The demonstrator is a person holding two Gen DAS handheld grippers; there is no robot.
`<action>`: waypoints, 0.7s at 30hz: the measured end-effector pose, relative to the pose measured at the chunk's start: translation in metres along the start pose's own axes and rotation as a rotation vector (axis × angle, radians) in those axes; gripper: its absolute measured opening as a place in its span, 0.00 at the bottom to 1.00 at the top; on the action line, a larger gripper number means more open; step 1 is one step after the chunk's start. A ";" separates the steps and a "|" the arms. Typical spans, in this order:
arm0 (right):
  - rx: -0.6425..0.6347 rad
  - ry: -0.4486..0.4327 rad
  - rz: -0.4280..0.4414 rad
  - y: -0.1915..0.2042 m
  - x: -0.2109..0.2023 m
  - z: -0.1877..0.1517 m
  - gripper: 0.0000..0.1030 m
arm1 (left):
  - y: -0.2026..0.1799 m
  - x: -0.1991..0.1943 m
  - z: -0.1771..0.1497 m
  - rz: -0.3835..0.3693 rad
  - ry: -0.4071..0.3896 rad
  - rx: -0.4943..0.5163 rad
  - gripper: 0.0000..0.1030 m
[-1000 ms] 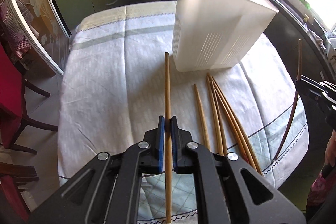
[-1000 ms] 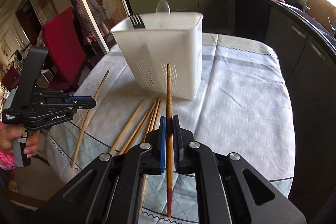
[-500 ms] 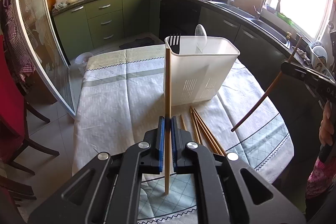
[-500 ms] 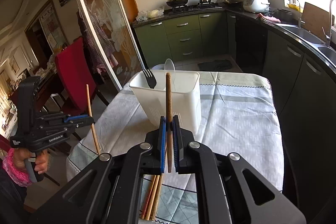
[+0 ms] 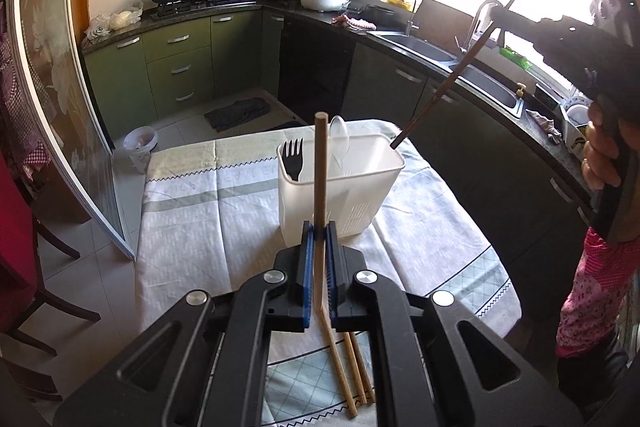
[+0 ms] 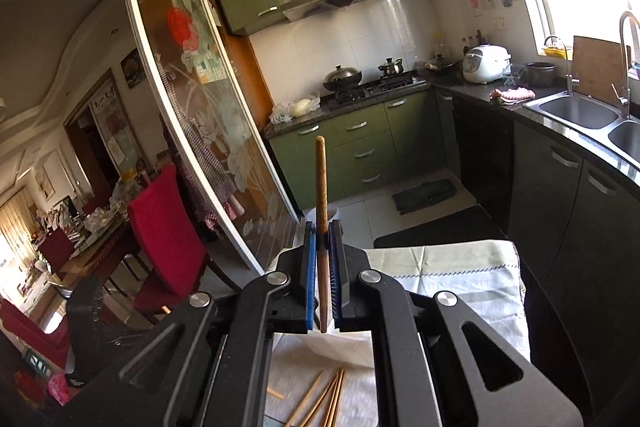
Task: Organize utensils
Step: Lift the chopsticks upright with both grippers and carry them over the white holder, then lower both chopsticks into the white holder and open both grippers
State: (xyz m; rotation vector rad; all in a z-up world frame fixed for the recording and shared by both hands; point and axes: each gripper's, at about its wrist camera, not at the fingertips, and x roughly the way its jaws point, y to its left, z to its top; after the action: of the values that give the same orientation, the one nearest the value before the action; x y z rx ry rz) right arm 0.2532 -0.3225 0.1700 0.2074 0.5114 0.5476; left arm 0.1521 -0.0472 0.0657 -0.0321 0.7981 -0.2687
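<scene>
Item, nearest: left gripper (image 5: 319,255), jaws clamped together on a pale chopstick (image 5: 320,163), which is held upright in the left wrist view, its long axis running up in line with the fingers. Item: right gripper (image 6: 323,269), jaws likewise clamped on a darker chopstick (image 6: 321,183), upright in its own view; in the left wrist view that stick (image 5: 440,91) is seen slanting down, its lower tip just at the right end of the holder's rim. Item: loose chopsticks (image 5: 356,371), several, laid lengthwise on the tablecloth (image 5: 192,227) near the table's front edge, under the left gripper. Item, further in: white utensil holder (image 5: 340,203), standing towards the far edge of the table, open top upward, a black fork (image 5: 293,157) at its left end and a clear spoon (image 5: 340,139) mid-rim. The holder lies ahead of and below both grippers; the right-hand stick is judged nearer to entry. A vertical descent into the open middle and right of the holder is judged to be called for. Bare cloth is left to the left of the holder; the right table edge runs close by a dark counter (image 5: 460,67).
</scene>
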 end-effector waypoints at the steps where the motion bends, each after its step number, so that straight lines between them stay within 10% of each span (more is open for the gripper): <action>1: -0.004 0.015 -0.017 -0.001 0.007 0.003 0.07 | -0.002 -0.006 0.006 -0.009 -0.009 0.000 0.06; 12: -0.080 0.153 -0.116 -0.011 0.090 -0.034 0.07 | -0.017 -0.051 0.102 0.024 -0.245 0.020 0.06; 21: -0.130 0.277 -0.137 -0.014 0.134 -0.077 0.07 | -0.004 0.064 0.099 0.082 -0.051 -0.022 0.06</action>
State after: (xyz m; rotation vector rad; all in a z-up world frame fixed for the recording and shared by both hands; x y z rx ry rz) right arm 0.3184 -0.2569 0.0452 -0.0285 0.7508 0.4756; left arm 0.2642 -0.0741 0.0899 -0.0268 0.7494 -0.1808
